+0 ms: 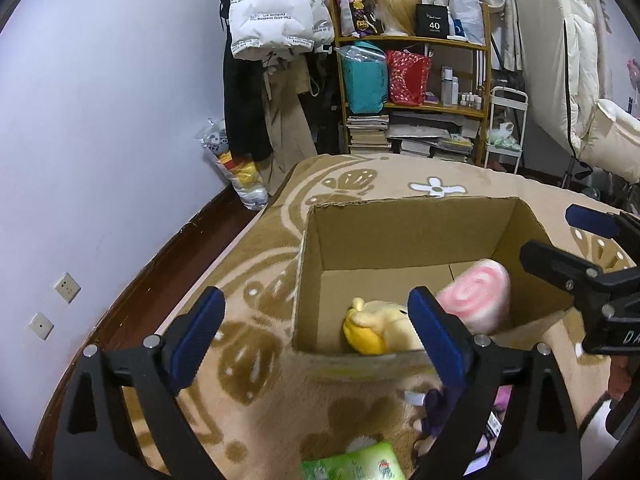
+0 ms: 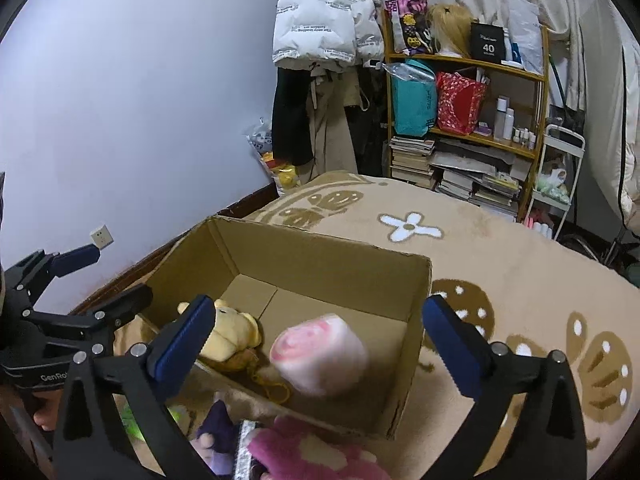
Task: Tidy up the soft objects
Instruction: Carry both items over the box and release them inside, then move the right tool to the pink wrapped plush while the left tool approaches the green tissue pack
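An open cardboard box (image 1: 400,232) (image 2: 320,256) stands on a tan patterned blanket. Inside lie a yellow plush toy (image 1: 376,326) (image 2: 234,338) and a rolled pink-and-white towel (image 1: 480,296) (image 2: 320,356), slightly blurred in the right wrist view. My left gripper (image 1: 316,336) is open and empty at the box's near left corner. My right gripper (image 2: 320,348) is open above the towel, not touching it; it also shows in the left wrist view (image 1: 560,244). A purple plush (image 2: 218,436) (image 1: 434,412), a pink-and-white soft item (image 2: 316,452) and a green packet (image 1: 356,464) lie in front of the box.
A wooden shelf (image 1: 416,40) (image 2: 472,60) with bags, bottles and stacked books stands behind the bed. A white puffer jacket (image 1: 276,8) hangs by the wall. A plastic bag (image 1: 240,172) sits on the floor. A white cart (image 1: 506,132) is at right.
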### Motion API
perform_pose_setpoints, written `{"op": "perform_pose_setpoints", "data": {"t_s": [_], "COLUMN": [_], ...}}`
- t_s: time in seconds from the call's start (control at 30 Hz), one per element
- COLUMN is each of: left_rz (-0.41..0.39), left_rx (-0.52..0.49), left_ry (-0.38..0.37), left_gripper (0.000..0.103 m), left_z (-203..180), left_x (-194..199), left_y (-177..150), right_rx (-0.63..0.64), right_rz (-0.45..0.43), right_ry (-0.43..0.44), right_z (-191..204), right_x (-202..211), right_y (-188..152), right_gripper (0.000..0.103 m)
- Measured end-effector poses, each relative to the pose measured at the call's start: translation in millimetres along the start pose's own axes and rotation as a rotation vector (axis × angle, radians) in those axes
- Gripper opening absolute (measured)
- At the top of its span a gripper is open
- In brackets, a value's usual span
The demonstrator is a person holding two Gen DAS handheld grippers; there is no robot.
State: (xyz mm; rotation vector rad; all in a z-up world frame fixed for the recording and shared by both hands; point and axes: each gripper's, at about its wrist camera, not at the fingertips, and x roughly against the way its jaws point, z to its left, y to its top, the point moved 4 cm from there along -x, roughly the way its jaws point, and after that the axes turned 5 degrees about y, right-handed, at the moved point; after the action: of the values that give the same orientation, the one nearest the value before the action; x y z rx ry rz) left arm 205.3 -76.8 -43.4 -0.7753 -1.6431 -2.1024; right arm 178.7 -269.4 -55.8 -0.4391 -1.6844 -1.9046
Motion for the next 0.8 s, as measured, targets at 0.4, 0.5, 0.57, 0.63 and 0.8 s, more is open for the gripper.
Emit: {"op": "perform_pose_setpoints", "data": {"t_s": [0.4,0.5,0.57,0.63,0.8], "left_rz": [-0.008,0.01,0.023,0.028,0.056], "left_rx": [0.006,0.002,0.0,-0.003,-0.029], "left_ry": [0.016,0.012,0.014,0.03,0.039], "left_gripper": [0.102,0.102,0.102,0.102,0.102], "left_z": [16,17,17,19,16], "left_x": [56,67,75,83,97], "left_y": [-27,-35,-40,-49,-67], "right_rx": [-0.061,-0.082,-0.103,-0.124,-0.108], "right_rz": [0.004,0.019,0.033,0.044,0.063], "right_ry": [-0.016,-0.034,-0.043,-0.039,-0.053], "right_z": [9,11,12,14,25], "right_x": [53,66,72,78,89], "right_y": [-12,-22,-28,-35,-50], "right_gripper": [0.103,0.103,0.103,0.103,0.103]}}
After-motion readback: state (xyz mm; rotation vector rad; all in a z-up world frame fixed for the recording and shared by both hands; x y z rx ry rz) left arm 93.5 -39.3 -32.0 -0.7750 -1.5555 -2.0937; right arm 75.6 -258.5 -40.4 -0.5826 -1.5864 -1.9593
